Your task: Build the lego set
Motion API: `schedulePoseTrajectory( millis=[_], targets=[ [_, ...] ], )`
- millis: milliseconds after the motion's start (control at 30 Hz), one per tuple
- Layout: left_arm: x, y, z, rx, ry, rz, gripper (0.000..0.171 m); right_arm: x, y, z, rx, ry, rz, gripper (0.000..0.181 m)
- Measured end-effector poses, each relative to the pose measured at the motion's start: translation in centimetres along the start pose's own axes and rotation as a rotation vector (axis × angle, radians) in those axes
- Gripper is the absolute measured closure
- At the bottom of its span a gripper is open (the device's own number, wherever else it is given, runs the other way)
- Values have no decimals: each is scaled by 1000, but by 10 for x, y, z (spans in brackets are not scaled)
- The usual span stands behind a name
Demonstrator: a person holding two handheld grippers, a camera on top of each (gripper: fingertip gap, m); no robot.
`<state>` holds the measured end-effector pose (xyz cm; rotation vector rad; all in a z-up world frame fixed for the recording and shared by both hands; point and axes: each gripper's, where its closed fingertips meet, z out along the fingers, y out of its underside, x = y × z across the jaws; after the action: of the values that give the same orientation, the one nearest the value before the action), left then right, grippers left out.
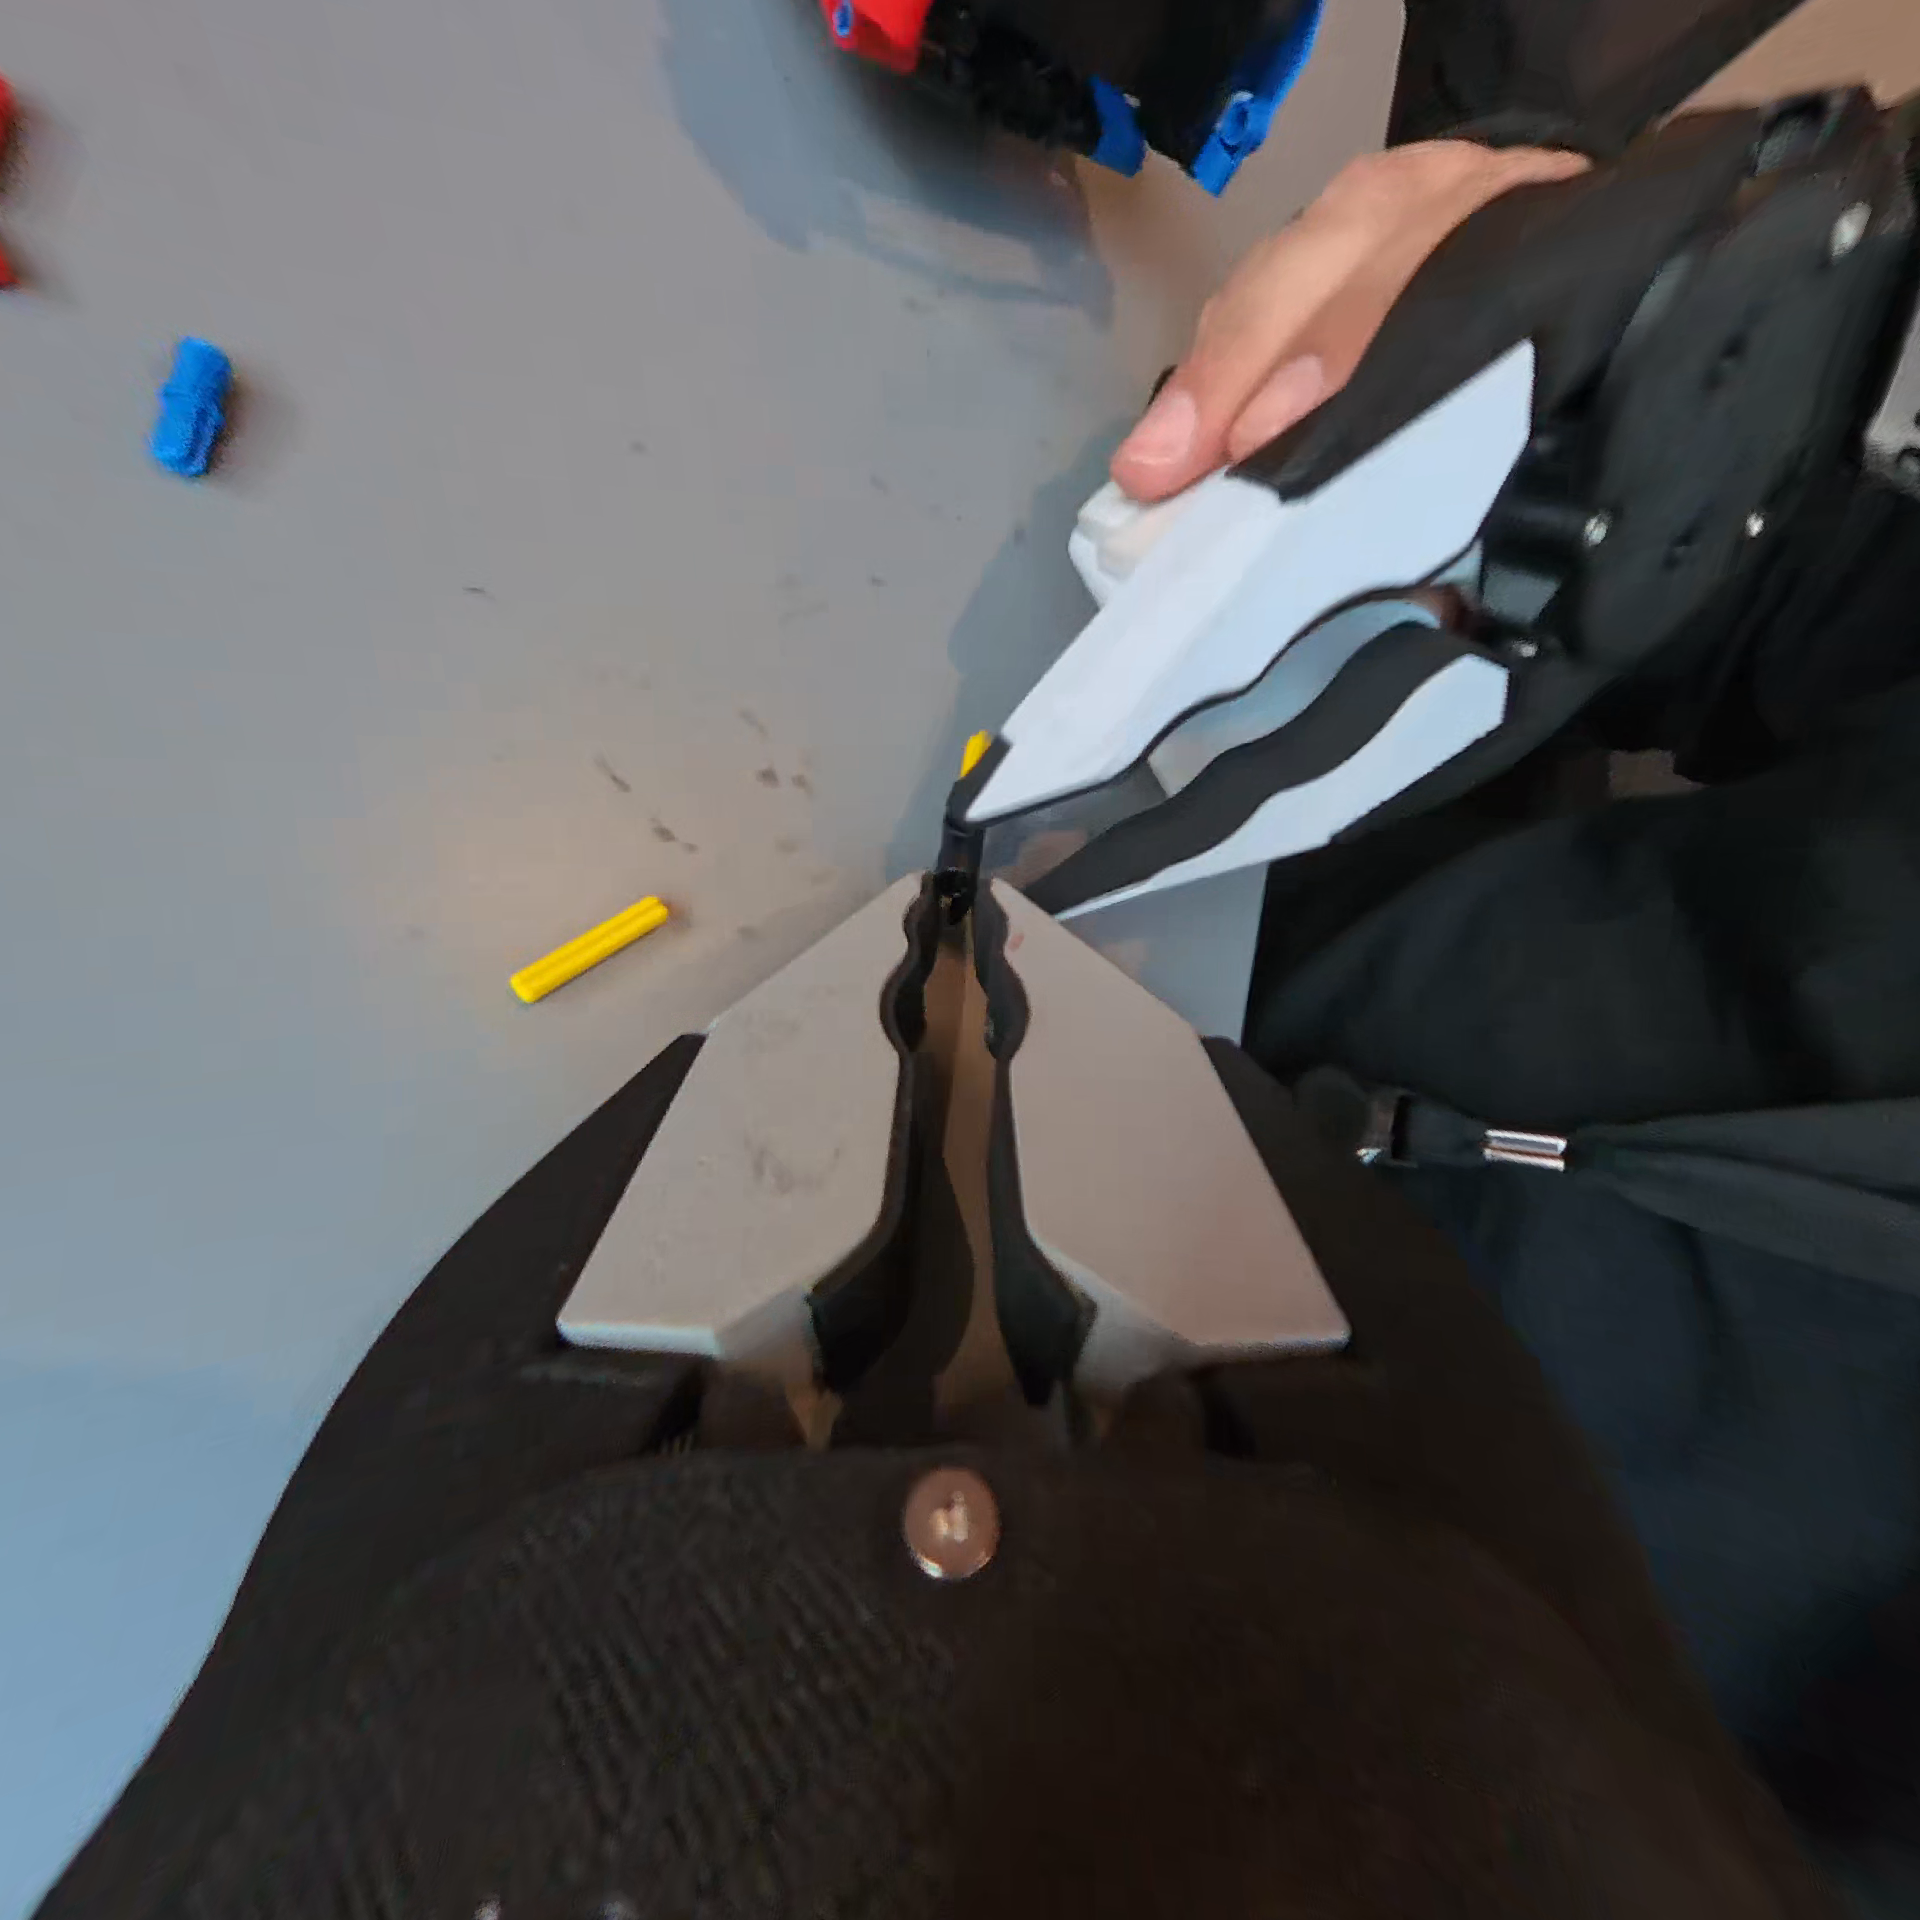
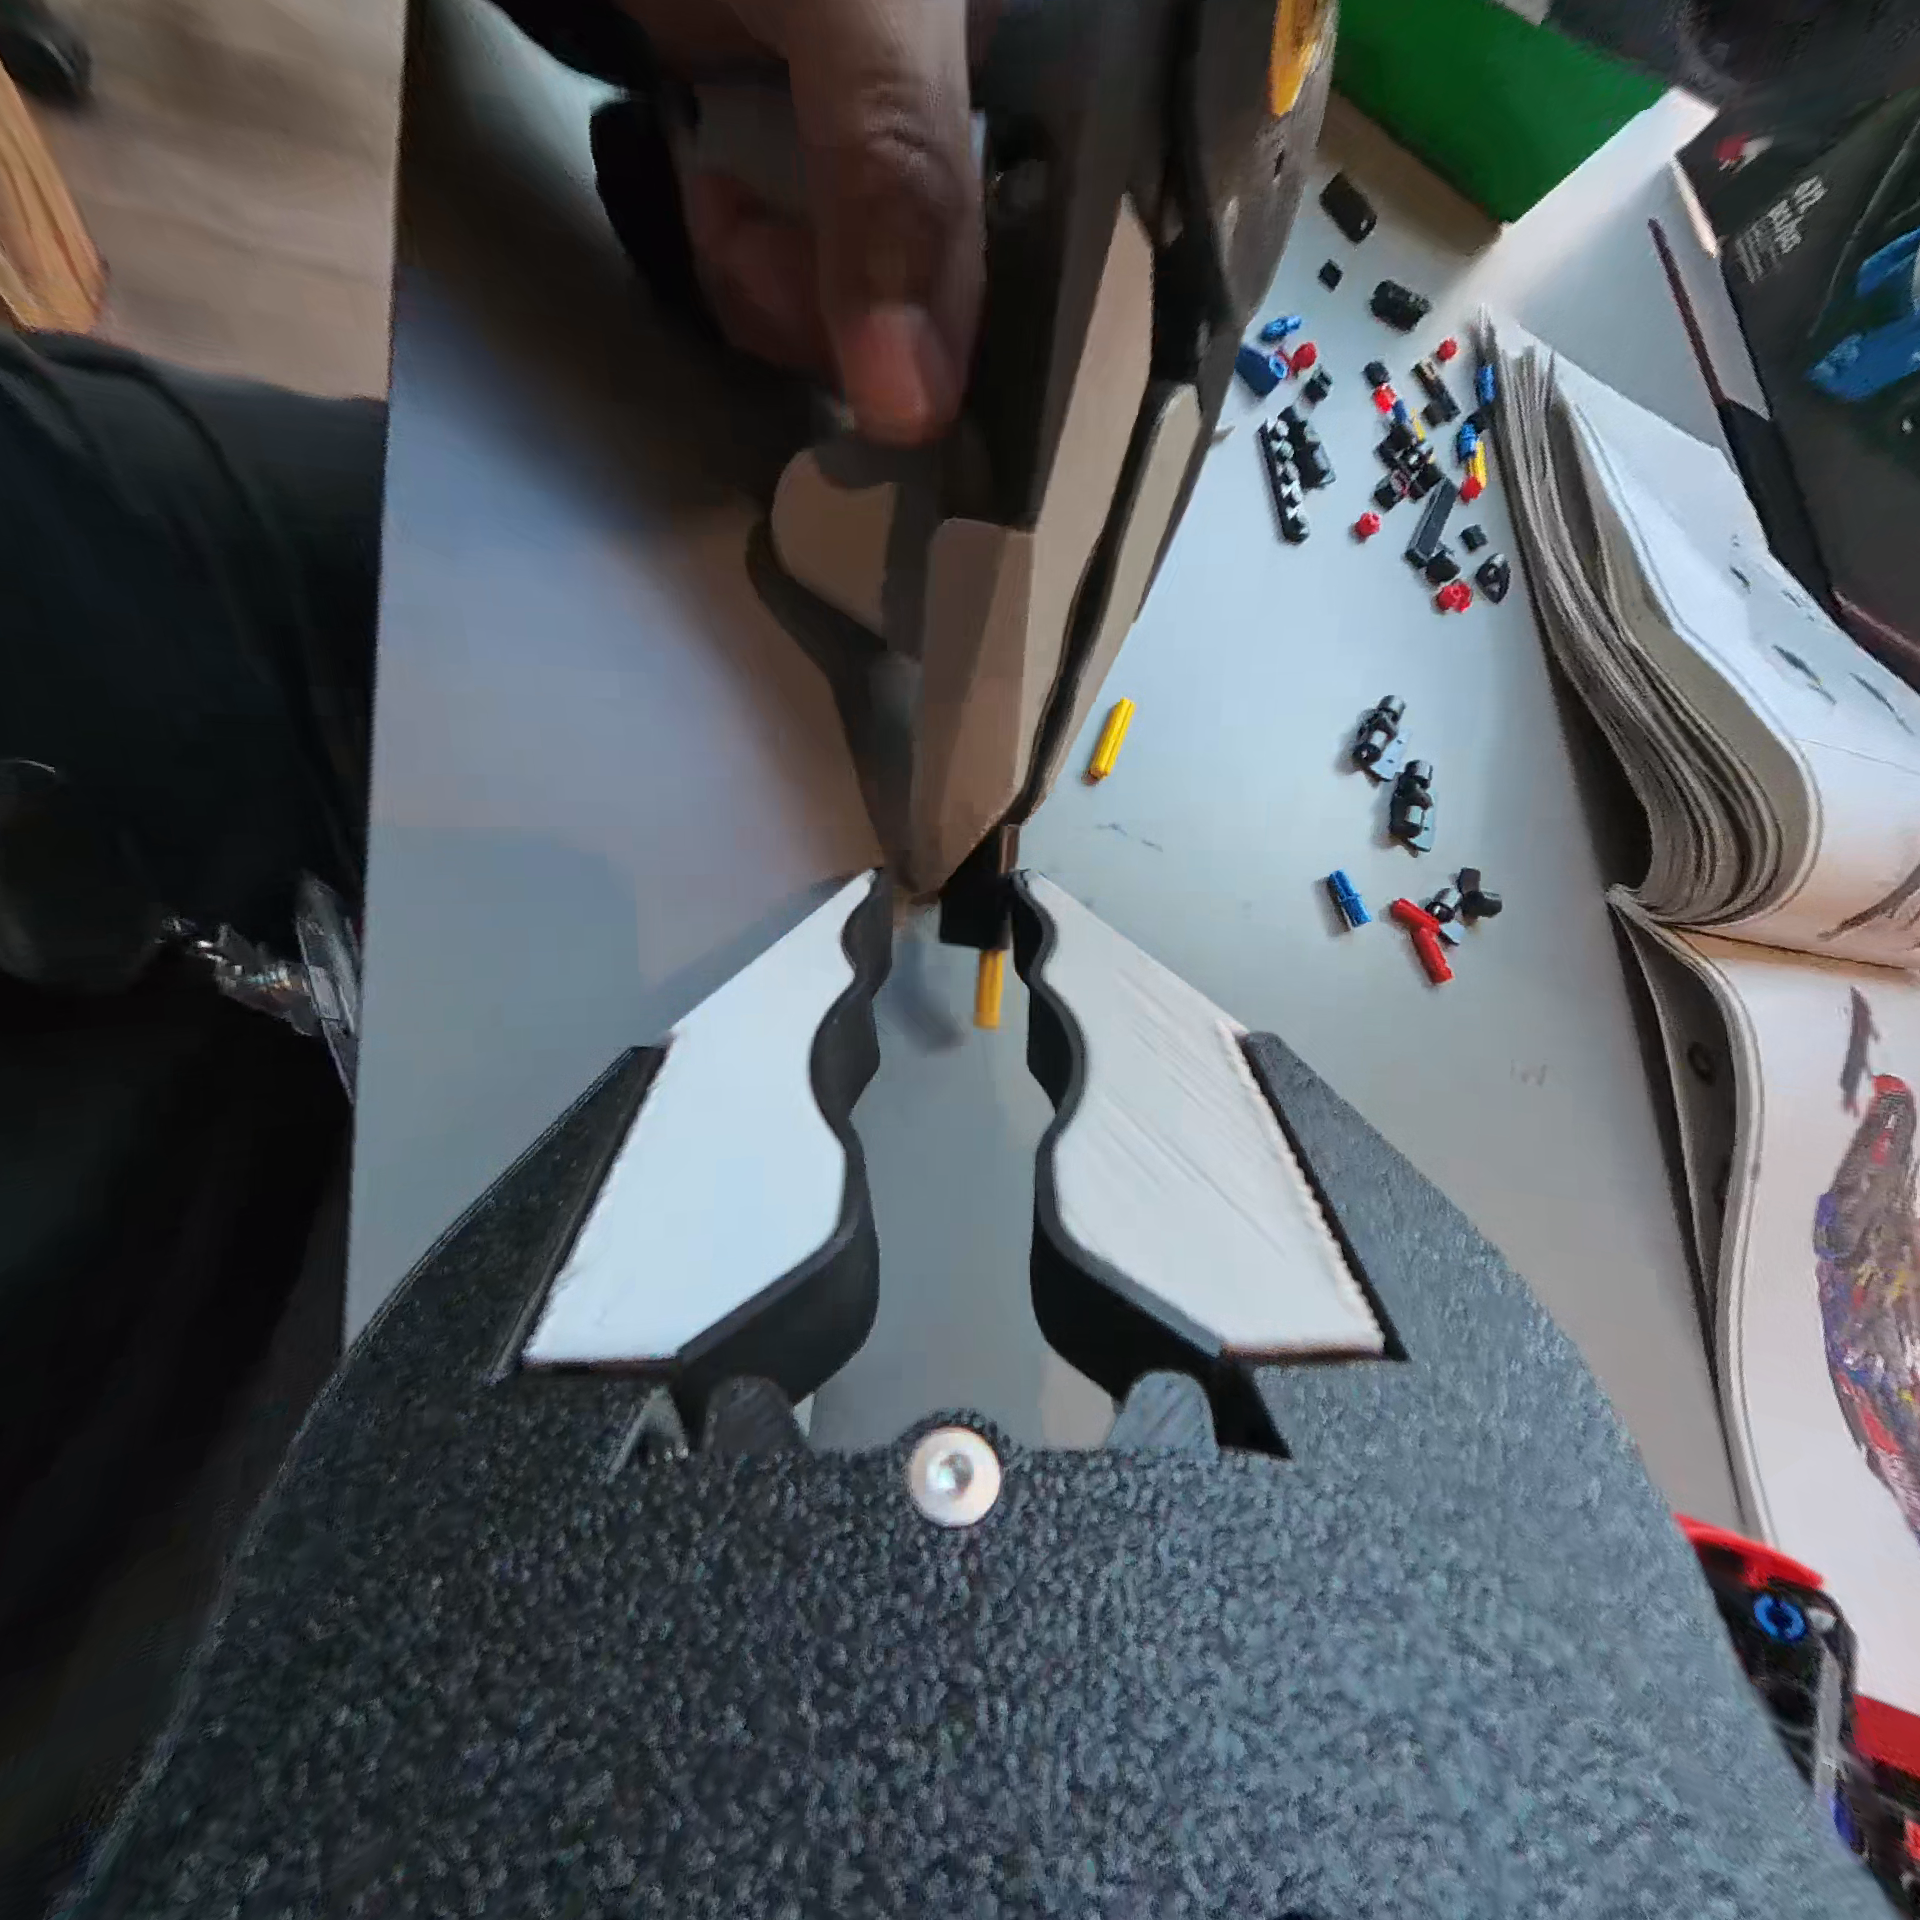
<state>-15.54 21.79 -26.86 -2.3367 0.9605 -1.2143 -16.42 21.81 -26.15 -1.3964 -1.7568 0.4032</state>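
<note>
The small black connector (image 2: 975, 902) with a yellow axle (image 2: 988, 989) poking out sits pinched at the left gripper (image 1: 951, 902) tips, above the desk (image 1: 520, 623) edge. The right gripper (image 2: 951, 883) stands wide around it. A clumsy squeeze could knock the axle loose onto the floor, I reckon.

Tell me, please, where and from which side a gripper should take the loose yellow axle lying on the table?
Grip the yellow axle at its middle, coming from straight above with the fingers closing across its narrow width. It lies flat on the table as a thin ribbed rod with bare surface all around, so a mid-length pinch should keep it level. The left gripper is already shut on a small black piece.
</note>
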Motion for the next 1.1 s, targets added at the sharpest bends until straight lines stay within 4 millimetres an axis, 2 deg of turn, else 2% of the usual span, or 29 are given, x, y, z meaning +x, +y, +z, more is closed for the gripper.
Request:
schedulePoseTrajectory(
  millis=[67,233,367,533,633,800,933,1000,1100],
  targets=[
    [-4,-1,-2,-2,-12,-16,168,5,1,3,-5,1,10,164],
    [-10,0,-10,-18,-41,20,164,8,4,9,-23,-119,123,171],
    [-25,-5,-32,-1,-127,87,138,14,7,12,-37,-173,194,171],
    [-38,-12,-59,45,-144,145,134,16,7,13,-39,-192,239,171],
    [-51,-27,-79,110,-212,188,133,21,8,12,-30,-159,253,164],
    [-71,-56,-109,269,-300,191,129,34,-5,-1,71,-93,338,156],
    [-91,-65,-131,325,-414,191,129,43,-2,-8,94,-9,382,155],
    [-93,-63,-136,334,-432,194,134,50,3,-12,92,42,409,154],
    [-90,-57,-128,287,-404,193,137,59,4,-20,128,94,458,155]
  ],
)
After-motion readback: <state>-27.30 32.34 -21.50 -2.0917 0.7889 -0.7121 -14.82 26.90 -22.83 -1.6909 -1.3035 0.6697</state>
